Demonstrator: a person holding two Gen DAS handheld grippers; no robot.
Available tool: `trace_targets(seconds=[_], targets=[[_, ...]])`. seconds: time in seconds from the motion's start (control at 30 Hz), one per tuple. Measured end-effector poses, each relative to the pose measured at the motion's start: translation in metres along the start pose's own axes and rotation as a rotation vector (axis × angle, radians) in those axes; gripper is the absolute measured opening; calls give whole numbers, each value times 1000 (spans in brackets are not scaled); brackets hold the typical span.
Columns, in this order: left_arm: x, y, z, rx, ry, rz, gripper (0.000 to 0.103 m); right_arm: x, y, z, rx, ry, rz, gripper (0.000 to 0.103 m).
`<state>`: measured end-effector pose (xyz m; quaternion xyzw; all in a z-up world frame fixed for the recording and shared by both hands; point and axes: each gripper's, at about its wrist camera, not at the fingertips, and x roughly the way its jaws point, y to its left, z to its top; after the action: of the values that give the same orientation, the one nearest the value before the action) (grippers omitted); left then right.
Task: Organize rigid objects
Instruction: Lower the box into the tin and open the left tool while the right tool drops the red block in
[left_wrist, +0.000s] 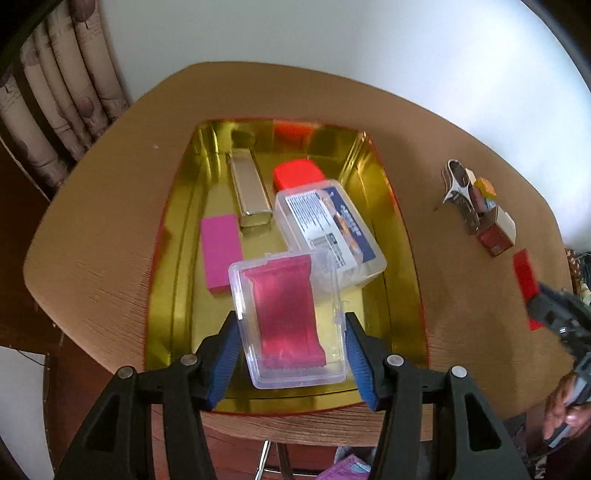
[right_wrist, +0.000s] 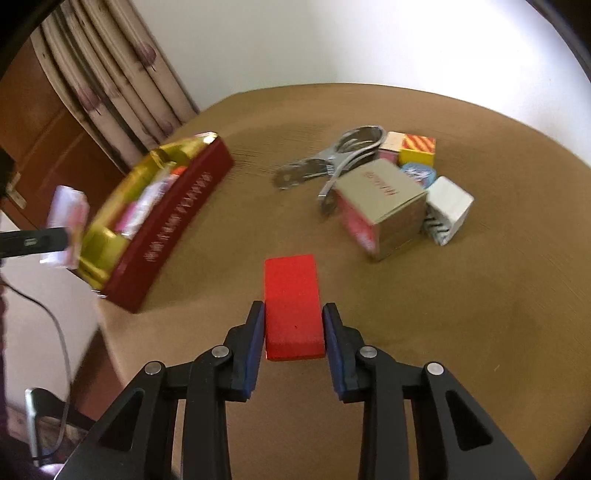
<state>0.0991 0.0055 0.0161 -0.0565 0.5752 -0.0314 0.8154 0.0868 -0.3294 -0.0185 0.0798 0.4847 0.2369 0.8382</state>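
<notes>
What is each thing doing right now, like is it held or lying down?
Left tool: shut on the clear case.
Clear case: closed, held over the tray.
Right tool: around the red block, grip unclear.
Red block: flat on the table.
Tray: open, partly filled.
Pink block: lying in tray.

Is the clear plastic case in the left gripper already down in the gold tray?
Not yet. The clear plastic case is clamped in the left gripper, held above the gold tray.

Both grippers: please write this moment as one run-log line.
left gripper: holds clear case over gold tray | right gripper: around red block
</notes>
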Motion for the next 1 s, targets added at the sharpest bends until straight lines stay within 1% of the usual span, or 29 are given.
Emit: trace_targets(seconds=[0.17, 0.3, 0.4, 0.43, 0.5, 0.57, 0.6, 0.7, 0.77, 0.83, 0.93, 0.97, 1.0], targets=[[14, -3, -1, 2, 12, 28, 55, -11, 30, 5, 9, -42, 79, 29], [24, -2, -3, -10, 22, 39, 56, -21, 51, 13, -9, -68, 115, 29], [27, 1, -4, -36, 29, 39, 56, -28, 64, 20, -26, -83, 125, 29], [26, 5, -5, -67, 23, 25, 56, -28, 69, 24, -27, -85, 133, 29], [20, 8, -7, -101, -6, 32, 56, -27, 76, 29, -31, -91, 135, 29], [11, 9, -11, -125, -48, 94, 56, -24, 84, 37, -35, -96, 145, 29], [7, 9, -13, -131, -65, 112, 56, -22, 88, 41, -37, -99, 149, 29], [-8, 6, -22, -139, -163, 181, 56, -18, 98, 51, -54, -102, 162, 29], [-10, 0, -23, -100, -200, 173, 56, -12, 107, 60, -61, -104, 167, 29], [-9, -2, -22, -86, -227, 162, 56, -3, 116, 71, -72, -99, 167, 29], [-1, 1, -19, -79, -197, 129, 56, 10, 123, 86, -67, -84, 181, 29], [1, 3, -18, -90, -189, 112, 56, 17, 126, 93, -68, -78, 180, 29], [3, 7, -18, -107, -179, 79, 56, 24, 129, 100, -69, -72, 176, 29]])
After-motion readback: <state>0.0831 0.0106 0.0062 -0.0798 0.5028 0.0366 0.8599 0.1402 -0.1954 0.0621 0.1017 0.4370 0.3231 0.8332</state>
